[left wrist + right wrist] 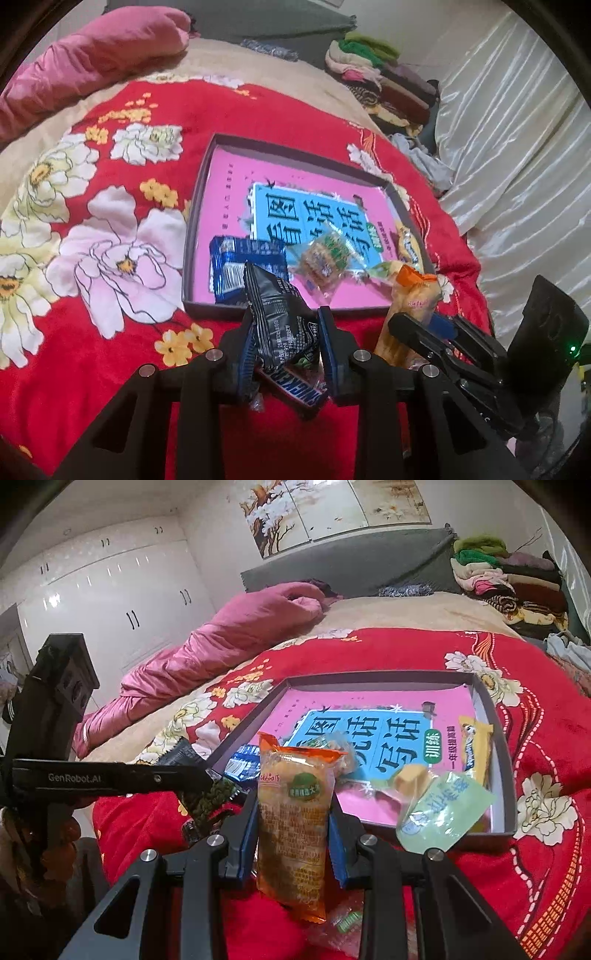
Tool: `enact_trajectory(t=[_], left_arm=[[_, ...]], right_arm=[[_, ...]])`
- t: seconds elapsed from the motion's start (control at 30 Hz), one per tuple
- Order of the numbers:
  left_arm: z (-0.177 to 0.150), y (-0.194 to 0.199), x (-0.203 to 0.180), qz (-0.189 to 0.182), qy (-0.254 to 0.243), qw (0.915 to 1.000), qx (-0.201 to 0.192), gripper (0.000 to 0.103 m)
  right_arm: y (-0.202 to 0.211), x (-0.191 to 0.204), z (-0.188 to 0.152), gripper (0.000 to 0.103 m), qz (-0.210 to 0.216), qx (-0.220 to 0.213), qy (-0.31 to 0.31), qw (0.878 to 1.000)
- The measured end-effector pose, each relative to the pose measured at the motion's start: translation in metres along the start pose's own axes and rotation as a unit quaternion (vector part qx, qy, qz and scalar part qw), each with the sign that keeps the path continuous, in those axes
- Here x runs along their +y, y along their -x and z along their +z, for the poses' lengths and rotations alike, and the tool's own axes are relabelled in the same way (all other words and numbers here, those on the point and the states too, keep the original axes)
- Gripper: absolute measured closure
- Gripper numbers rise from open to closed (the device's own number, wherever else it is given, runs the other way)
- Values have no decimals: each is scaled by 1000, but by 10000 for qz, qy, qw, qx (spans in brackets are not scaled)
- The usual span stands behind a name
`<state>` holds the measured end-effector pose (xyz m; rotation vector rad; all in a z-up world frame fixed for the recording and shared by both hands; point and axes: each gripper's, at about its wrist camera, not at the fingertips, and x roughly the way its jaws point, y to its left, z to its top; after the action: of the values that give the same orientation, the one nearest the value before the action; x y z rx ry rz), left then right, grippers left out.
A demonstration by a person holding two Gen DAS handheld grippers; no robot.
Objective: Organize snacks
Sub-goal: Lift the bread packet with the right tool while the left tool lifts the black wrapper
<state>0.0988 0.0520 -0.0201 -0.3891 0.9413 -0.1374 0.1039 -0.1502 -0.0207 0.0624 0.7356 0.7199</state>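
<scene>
Snacks were split btwn the box, the blanket and my two grippers. My left gripper (286, 328) was clamped on a black crinkly snack packet (280, 317), pads pressing both sides, packet sticking up past the tips. Under it, on the red floral blanket (110, 258), lay a Snickers bar (295, 389), just beneath the left fingers; couldn't tell if it touched them.

My right gripper (293, 812) was clamped on an orange-topped pastry packet (291, 812), upright, its lower end hanging below the pads, its top reaching above the tips. In the left wrist view the same packet (410, 306) showed to the right, near the box's front corner.

The shallow dark-rimmed box (199, 206) sat on the blanket w/ a pink-and-blue book cover (236, 192) lying flat inside as its floor. In the box: a blue wrapped snack (240, 266) at the front left corner, a clear-wrapped square biscuit (325, 258) just beside it toward the middle, a yellow wrapped bar (476, 746) along the right wall, and a pale green clear wrapper w/ a yellow piece (439, 801) at the front right, its edge overhanging the rim.

Another clear wrapper w/ green print (343, 923) lay on the blanket below the right gripper. Behind: a pink quilt (221, 638), a stack of folded clothes (509, 579) and white wardrobe doors (110, 598).
</scene>
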Motion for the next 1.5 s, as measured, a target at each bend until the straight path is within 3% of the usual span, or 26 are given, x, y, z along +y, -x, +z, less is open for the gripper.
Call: enact_trajectory(t=[0.67,1.5], left_arm=[[13,13,-18,-174,-45,9996,-230,71],[25,4,-37,-285,-121,9991,-292,71]], right_arm=[[36,-49,15,69,-358,-677,-563,9955],[62,-102,23,69,-1030,-1045,-1047,9836]])
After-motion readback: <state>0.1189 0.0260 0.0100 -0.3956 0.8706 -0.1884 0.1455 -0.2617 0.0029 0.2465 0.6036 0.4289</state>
